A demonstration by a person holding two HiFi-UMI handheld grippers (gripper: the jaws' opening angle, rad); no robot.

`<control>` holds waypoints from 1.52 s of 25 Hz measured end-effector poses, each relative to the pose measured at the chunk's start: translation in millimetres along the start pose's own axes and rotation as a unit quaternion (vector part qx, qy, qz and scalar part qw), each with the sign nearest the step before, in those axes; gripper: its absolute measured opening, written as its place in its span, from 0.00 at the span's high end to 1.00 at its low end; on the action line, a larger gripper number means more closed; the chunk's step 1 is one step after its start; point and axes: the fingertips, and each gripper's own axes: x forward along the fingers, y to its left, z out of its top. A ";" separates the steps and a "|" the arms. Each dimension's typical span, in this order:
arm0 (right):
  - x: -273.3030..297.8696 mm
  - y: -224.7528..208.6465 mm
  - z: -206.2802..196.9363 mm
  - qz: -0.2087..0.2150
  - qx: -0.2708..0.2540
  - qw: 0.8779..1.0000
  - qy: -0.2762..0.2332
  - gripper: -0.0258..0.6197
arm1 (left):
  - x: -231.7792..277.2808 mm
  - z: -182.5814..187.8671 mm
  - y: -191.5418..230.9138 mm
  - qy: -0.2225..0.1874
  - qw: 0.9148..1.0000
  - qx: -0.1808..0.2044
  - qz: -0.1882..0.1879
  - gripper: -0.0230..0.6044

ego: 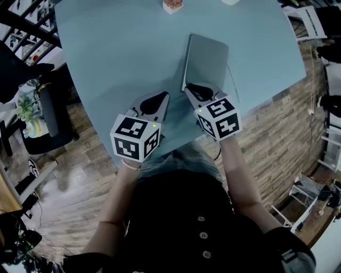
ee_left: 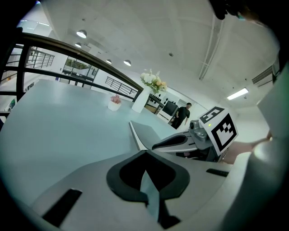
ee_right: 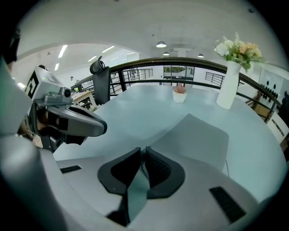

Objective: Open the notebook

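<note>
A closed grey notebook (ego: 206,59) lies flat on the pale blue table (ego: 117,48), and its white page edge (ee_left: 134,134) faces left. My right gripper (ego: 190,87) points down at the notebook's near left corner (ee_right: 156,145). Its jaws (ee_right: 142,149) stand almost together with a thin slit between the pads, and I see nothing pressed between them. My left gripper (ego: 162,96) hovers over bare table just left of the notebook with its tips (ee_left: 145,152) touching and nothing in them. Each gripper shows in the other's view: the right one (ee_left: 174,141) and the left one (ee_right: 88,127).
A small pink potted plant (ego: 172,5) and a white vase of flowers (ee_right: 228,83) stand at the table's far side. The table's near edge (ego: 176,146) runs just under my hands. A black chair (ego: 48,114) is at the left, and a person (ee_left: 182,115) stands far off.
</note>
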 end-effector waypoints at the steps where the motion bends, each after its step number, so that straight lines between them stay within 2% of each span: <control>1: -2.8 -0.8 1.6 0.000 0.003 1.000 -0.006 0.91 | 0.4 0.4 -2.0 0.000 1.000 0.001 -0.002 0.94; 7: -19.1 -5.0 10.6 -0.011 0.013 0.999 -0.039 0.91 | 2.3 0.0 -11.5 0.005 1.000 0.009 -0.013 0.94; 12: -31.6 -10.0 14.0 0.004 0.052 0.996 -0.069 0.91 | 6.3 -0.8 -19.4 0.009 1.000 0.015 -0.017 0.94; 17: -46.8 -12.9 16.6 0.010 0.064 0.994 -0.092 0.91 | 8.6 1.2 -31.3 0.006 1.000 0.019 -0.021 0.94; 24: -77.4 -21.6 20.2 -0.015 0.064 0.990 -0.121 0.92 | 12.4 4.1 -42.3 0.003 0.999 0.026 -0.021 0.94; 29: -109.1 -35.1 17.5 -0.041 0.074 0.985 -0.148 0.92 | 23.4 10.3 -61.4 0.000 0.999 0.034 -0.034 0.94; 38: -163.0 -68.0 -6.5 -0.085 0.095 0.977 -0.172 0.92 | 46.8 19.2 -100.3 0.003 0.997 0.060 -0.056 0.94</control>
